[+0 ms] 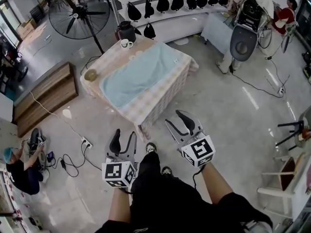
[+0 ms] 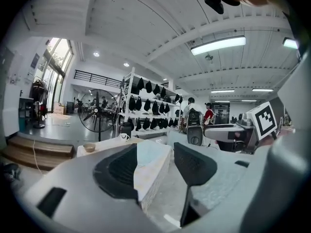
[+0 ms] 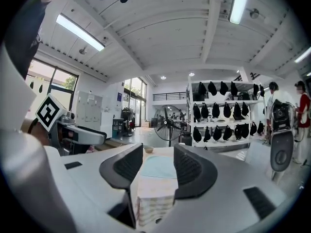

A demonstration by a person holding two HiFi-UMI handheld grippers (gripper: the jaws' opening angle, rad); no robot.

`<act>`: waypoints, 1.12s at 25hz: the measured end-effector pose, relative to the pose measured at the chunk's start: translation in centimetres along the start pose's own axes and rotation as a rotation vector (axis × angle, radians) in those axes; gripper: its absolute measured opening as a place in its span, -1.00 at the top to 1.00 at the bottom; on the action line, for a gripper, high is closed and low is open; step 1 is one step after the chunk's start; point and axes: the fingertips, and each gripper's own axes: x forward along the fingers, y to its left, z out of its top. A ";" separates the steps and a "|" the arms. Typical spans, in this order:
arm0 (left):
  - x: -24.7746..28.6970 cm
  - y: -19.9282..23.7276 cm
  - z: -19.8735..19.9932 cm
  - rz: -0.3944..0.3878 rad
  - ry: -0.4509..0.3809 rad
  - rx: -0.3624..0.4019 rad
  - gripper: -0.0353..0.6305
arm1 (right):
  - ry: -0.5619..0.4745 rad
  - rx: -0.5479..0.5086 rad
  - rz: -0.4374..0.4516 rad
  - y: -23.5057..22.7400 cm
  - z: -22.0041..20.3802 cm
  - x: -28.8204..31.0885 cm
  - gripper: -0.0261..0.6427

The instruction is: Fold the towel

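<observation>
Left gripper [image 1: 124, 136] and right gripper [image 1: 177, 120]: jaws wide on both, nothing between them. The towel [image 1: 138, 74] lies flat on the table [image 1: 163, 103], with its long axis along the table's length. You're short of the table's near corner, so the towel is straight ahead of both. The right looks slightly nearer the table edge.

Can't read a single word from my end: left marker cube [image 1: 119, 174] and right marker cube [image 1: 198, 151] show only black-and-white squares (no letters), and the blue wall sign [image 3: 119, 97] is too small.
</observation>
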 end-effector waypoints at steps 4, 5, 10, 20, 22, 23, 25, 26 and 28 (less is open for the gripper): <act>4.6 3.0 0.3 0.013 -0.011 -0.029 0.24 | 0.017 -0.016 0.026 -2.1 -0.3 4.6 0.39; 6.0 3.7 0.3 0.014 -0.013 -0.037 0.24 | 0.018 -0.020 0.032 -2.7 -0.1 6.1 0.39; 12.6 8.3 2.0 0.034 -0.034 -0.056 0.24 | 0.027 -0.066 0.085 -5.4 1.5 14.6 0.39; 23.6 19.6 2.3 0.072 0.060 -0.131 0.24 | 0.128 -0.146 0.211 -9.5 2.8 31.8 0.39; 24.5 21.1 2.1 0.085 0.072 -0.149 0.24 | 0.157 -0.161 0.248 -9.1 2.5 34.1 0.39; 25.0 21.8 2.1 0.092 0.079 -0.157 0.24 | 0.174 -0.164 0.271 -8.9 2.3 35.2 0.39; 25.6 23.0 2.1 0.108 0.085 -0.170 0.24 | 0.204 -0.169 0.319 -8.3 1.7 37.5 0.39; 25.8 23.7 2.2 0.121 0.083 -0.177 0.24 | 0.214 -0.174 0.344 -8.0 1.5 38.6 0.39; 26.1 25.1 1.7 0.156 0.086 -0.197 0.24 | 0.225 -0.180 0.398 -7.3 1.0 40.9 0.39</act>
